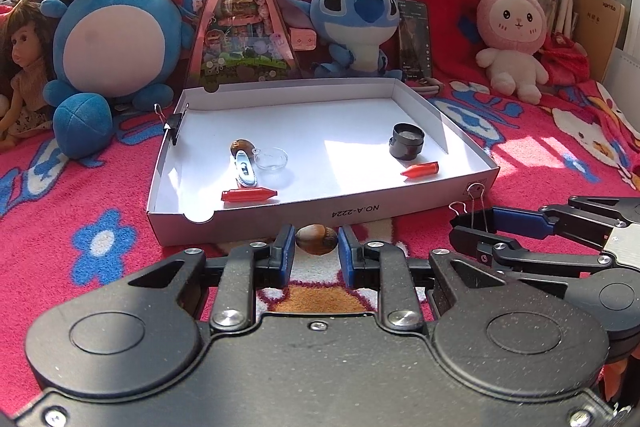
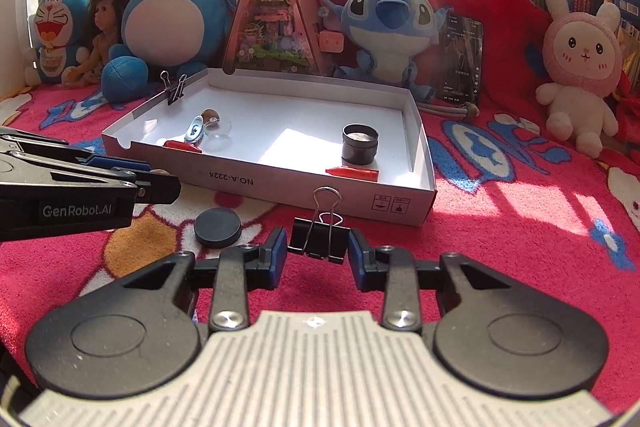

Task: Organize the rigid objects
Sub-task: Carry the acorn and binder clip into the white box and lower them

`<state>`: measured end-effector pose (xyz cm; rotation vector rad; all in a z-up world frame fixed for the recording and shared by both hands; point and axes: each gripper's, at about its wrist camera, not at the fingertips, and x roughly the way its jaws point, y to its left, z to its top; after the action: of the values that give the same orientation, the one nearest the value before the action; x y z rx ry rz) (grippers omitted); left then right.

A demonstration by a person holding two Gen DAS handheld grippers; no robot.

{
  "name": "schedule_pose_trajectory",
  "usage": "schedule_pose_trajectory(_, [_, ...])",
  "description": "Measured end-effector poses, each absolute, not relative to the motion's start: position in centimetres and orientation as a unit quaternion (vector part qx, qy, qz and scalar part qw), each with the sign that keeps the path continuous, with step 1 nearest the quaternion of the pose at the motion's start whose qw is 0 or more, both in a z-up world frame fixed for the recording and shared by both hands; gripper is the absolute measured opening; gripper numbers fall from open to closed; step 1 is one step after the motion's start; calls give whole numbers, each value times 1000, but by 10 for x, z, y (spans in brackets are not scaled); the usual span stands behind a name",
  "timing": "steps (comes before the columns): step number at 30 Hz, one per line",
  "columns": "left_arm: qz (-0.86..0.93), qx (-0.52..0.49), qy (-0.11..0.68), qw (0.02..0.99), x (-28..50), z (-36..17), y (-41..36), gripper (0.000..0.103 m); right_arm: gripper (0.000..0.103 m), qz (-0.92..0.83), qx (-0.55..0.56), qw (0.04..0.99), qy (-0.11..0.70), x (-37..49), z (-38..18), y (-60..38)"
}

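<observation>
Red fleece bedding (image 1: 100, 187) with cartoon prints covered the bed, plush toys propped along its back, sunlight falling across everything; on it lay a shallow white cardboard box lid (image 1: 280, 217), evidently the collecting tray, its left wall pinched by a black binder clip (image 1: 175, 125); inside sat a black round tin (image 1: 407, 142), two orange pointed caps (image 1: 249, 195), a small clear glass dish (image 1: 272, 159) and a silvery-blue clip-like piece too small to name. Just before the lid's front wall, both tools hung low and tilted down, probably poised to carry their loads over that wall; the left gripper (image 1: 317, 247) was narrowed onto a glossy brown oval stone (image 1: 317, 239), pads touching both ends; the right gripper (image 2: 318, 247) clasped a black binder clip (image 2: 318, 237) by its folded body, wire handles upright, jaws partly closed around it. A flat black disc (image 2: 218, 227) waited on the bedding near the left gripper, seemingly next for sorting.
</observation>
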<state>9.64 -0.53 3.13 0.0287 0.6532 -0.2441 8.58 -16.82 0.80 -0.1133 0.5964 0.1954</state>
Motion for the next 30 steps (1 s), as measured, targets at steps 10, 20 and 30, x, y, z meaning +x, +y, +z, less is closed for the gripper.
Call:
schedule_pose_trajectory(10, [-112, -2, 299, 948, 118, 53, 4, 22, 39, 100, -46, 949, 296, 108, 25, -170])
schedule_pose_trajectory(20, [-95, -22, 300, 949, 157, 60, 16, 22, 37, 101, -46, 954, 279, 131, 52, -167])
schedule_pose_trajectory(30, [-78, -56, 338, 936, 207, 63, 30, 22, 36, 90, -20, 947, 308, 181, 63, -171])
